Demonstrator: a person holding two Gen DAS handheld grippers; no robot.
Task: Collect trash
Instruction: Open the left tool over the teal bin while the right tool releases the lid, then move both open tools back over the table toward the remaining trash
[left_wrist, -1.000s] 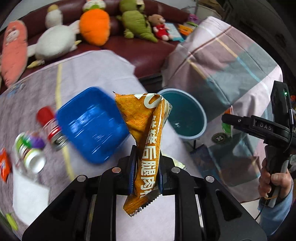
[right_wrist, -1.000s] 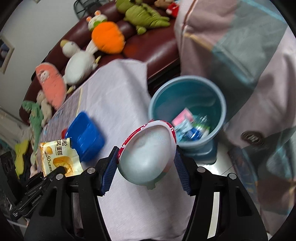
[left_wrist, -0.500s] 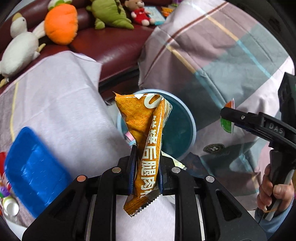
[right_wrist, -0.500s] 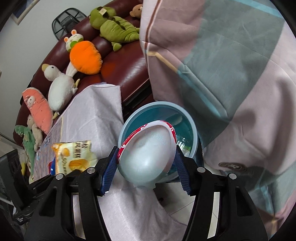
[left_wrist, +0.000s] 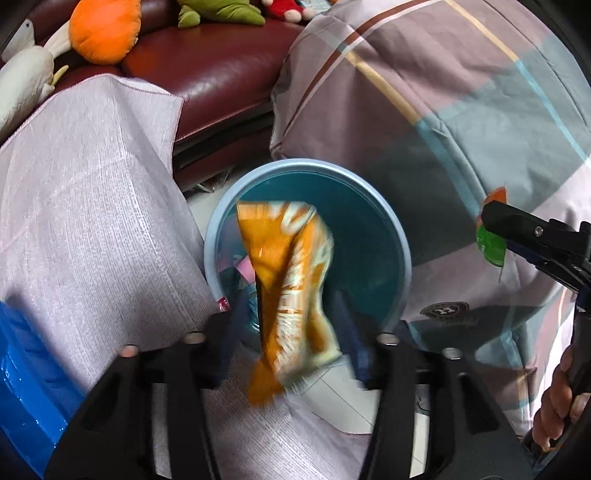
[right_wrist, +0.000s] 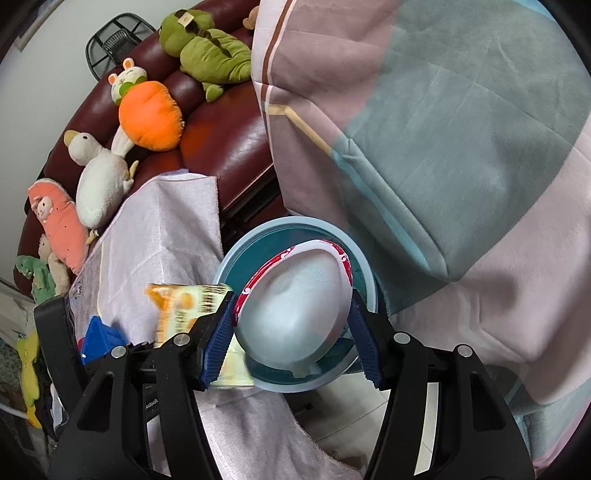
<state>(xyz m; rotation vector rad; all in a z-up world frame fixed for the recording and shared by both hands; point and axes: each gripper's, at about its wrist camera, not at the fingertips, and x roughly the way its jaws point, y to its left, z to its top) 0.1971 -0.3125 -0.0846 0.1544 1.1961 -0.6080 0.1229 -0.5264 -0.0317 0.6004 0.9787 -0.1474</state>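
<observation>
An orange snack wrapper (left_wrist: 291, 288) hangs blurred between the spread fingers of my left gripper (left_wrist: 291, 332), over the rim of the blue trash bin (left_wrist: 384, 236); the fingers stand well apart from it. The wrapper also shows in the right wrist view (right_wrist: 184, 310). My right gripper (right_wrist: 291, 328) is shut on a white paper bowl with a red rim (right_wrist: 295, 306), held above the bin (right_wrist: 258, 251). Trash lies in the bin's bottom.
A lilac cloth covers the table (left_wrist: 85, 221) left of the bin. A blue tray (left_wrist: 26, 380) sits at its left edge. A dark red sofa (left_wrist: 207, 70) with plush toys stands behind. A plaid blanket (left_wrist: 443, 110) hangs right of the bin.
My left gripper has opened and the orange wrapper has come loose and slipped between the fingers. Both grippers have moved closer over the bin. The right still holds the bowl.
</observation>
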